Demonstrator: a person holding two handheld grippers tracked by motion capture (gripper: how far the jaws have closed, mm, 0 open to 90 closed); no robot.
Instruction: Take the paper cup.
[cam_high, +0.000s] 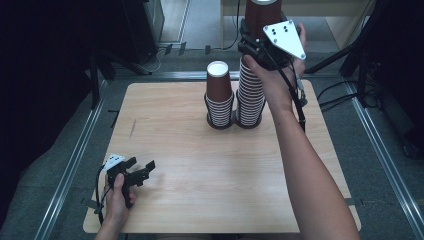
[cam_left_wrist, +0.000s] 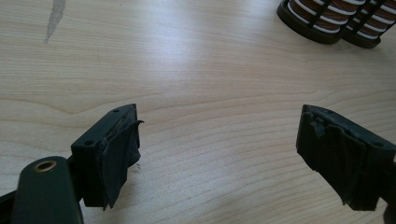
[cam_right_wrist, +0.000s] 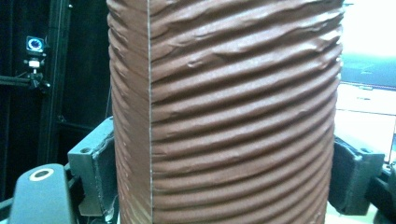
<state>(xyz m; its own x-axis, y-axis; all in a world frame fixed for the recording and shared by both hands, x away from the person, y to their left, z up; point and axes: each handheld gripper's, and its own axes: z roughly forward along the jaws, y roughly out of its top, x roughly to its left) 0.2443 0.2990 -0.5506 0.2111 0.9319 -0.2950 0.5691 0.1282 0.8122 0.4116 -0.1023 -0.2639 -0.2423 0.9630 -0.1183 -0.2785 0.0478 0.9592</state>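
Observation:
Two stacks of brown ribbed paper cups stand in black holders at the back middle of the wooden table (cam_high: 200, 175). The shorter stack (cam_high: 219, 100) is on the left and the taller stack (cam_high: 250, 97) is right beside it. Above the taller stack my right gripper (cam_high: 256, 37) is shut on a brown cup (cam_high: 262, 12), whose ribbed wall (cam_right_wrist: 233, 116) sits between both pads. Near the table's front left corner my left gripper (cam_high: 141, 164) stays low and open, with only bare wood between its fingers (cam_left_wrist: 116, 158).
The holder bases (cam_left_wrist: 308, 25) show at the top right of the left gripper view. Metal rails (cam_high: 75, 160) run along the floor on both sides of the table. Dark equipment and stand legs (cam_high: 340, 55) are behind it. A forearm (cam_high: 310, 170) crosses the table's right side.

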